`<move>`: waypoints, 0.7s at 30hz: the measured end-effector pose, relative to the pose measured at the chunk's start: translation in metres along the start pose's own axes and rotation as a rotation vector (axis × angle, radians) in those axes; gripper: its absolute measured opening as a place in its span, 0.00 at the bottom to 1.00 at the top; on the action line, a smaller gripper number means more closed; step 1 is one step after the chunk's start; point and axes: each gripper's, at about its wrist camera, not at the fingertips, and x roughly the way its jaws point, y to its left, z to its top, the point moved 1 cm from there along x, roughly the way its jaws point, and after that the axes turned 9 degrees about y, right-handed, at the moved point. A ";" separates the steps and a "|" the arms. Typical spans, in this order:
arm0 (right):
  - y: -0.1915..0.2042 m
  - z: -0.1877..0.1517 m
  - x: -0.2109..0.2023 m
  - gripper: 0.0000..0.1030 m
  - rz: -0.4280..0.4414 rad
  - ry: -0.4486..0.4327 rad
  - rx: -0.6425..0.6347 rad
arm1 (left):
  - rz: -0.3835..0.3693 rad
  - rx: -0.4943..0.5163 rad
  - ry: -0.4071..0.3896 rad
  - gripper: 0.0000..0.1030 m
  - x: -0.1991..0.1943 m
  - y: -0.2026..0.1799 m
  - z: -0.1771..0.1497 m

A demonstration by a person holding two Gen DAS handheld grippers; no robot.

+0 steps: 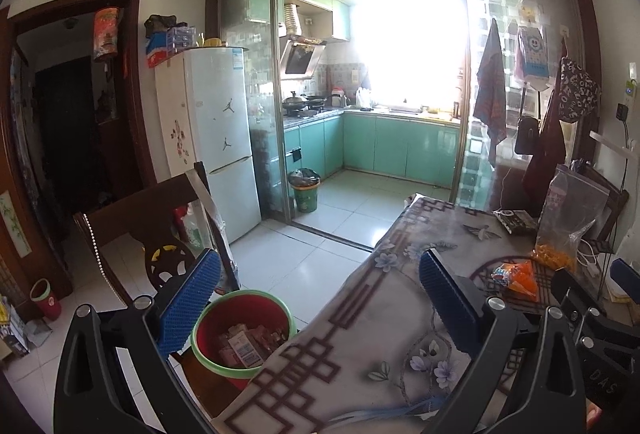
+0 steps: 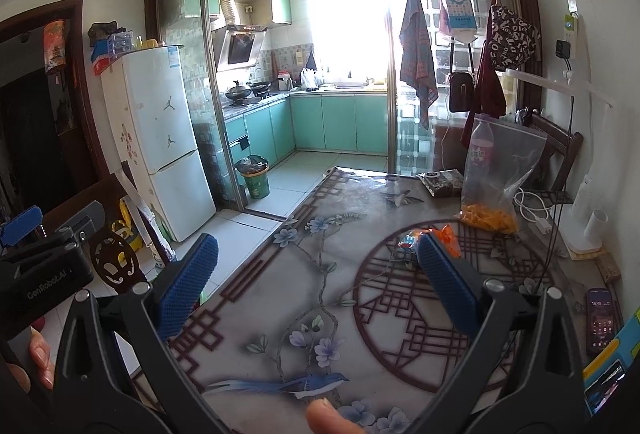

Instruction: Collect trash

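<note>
An orange snack wrapper (image 1: 520, 278) lies crumpled on the patterned table (image 1: 360, 338), with a small blue-and-white wrapper beside it. In the right wrist view the orange wrapper (image 2: 446, 238) sits just past my right finger's tip. My right gripper (image 2: 316, 274) hovers open over the table (image 2: 320, 314), empty. My left gripper (image 1: 320, 298) is open too, straddling the table's left edge above a red bin with a green rim (image 1: 240, 330) that holds several paper scraps. The right gripper's body shows at the far right of the left wrist view.
A clear bag of orange snacks (image 2: 496, 186) with a bottle behind it, a dark packet (image 2: 440, 182), cables, a white lamp base (image 2: 584, 226) and a phone (image 2: 602, 318) lie on the table. A wooden chair (image 1: 152, 234), fridge (image 1: 216, 138) and green kitchen bin (image 1: 306, 190) stand around.
</note>
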 end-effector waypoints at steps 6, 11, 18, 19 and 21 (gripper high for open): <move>0.002 0.000 0.000 0.96 -0.005 0.002 -0.009 | -0.019 0.005 0.024 0.92 0.004 -0.001 0.001; 0.002 0.000 0.000 0.96 -0.010 0.003 -0.004 | -0.032 0.000 0.029 0.92 0.005 0.001 0.001; 0.000 -0.001 0.001 0.96 -0.019 0.011 -0.001 | -0.046 0.009 0.040 0.92 0.009 -0.001 0.001; 0.000 -0.002 0.002 0.96 -0.020 0.012 -0.001 | -0.049 0.010 0.042 0.92 0.010 -0.001 0.001; 0.000 -0.001 0.002 0.96 -0.024 0.015 0.001 | -0.053 0.011 0.045 0.92 0.012 -0.001 0.001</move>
